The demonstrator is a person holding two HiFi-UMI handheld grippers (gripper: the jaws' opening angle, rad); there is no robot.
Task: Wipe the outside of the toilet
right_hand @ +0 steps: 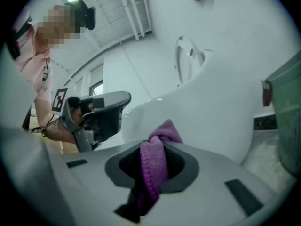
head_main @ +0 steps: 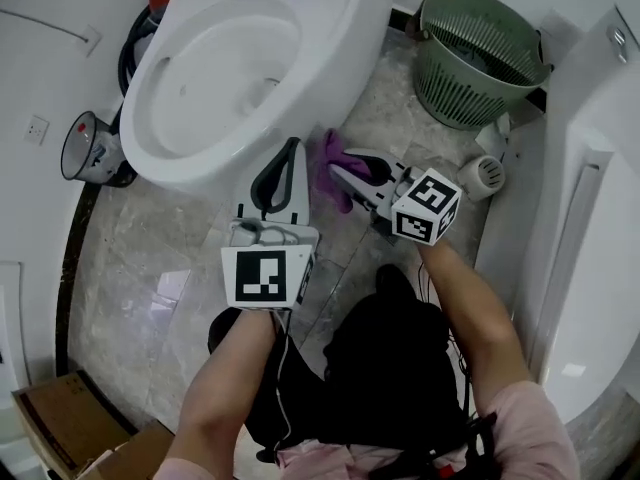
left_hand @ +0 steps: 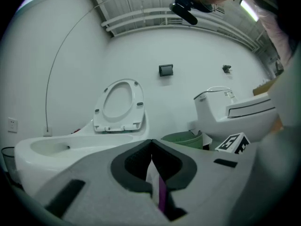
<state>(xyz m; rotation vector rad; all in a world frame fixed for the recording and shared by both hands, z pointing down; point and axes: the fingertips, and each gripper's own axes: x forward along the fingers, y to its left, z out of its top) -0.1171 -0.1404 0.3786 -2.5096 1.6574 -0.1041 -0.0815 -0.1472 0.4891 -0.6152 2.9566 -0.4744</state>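
A white toilet [head_main: 230, 78] stands with its seat lid [left_hand: 118, 105] raised. My right gripper [head_main: 338, 168] is shut on a purple cloth [head_main: 333, 160], which touches the outside of the bowl [right_hand: 211, 112] low at its front right. The cloth [right_hand: 155, 166] bunches between the jaws in the right gripper view. My left gripper [head_main: 293, 146] hangs just left of it, jaws shut with nothing held, tips by the bowl's front wall. In the left gripper view its tips [left_hand: 151, 142] meet, a sliver of purple showing below.
A green waste basket [head_main: 475, 58] stands right of the toilet on the marble floor [head_main: 150, 298]. A white fixture [head_main: 590, 218] fills the right side. A small white round object [head_main: 486, 174] lies by it. Cardboard boxes [head_main: 60, 423] sit bottom left; a red-and-black item [head_main: 90, 148] stands left.
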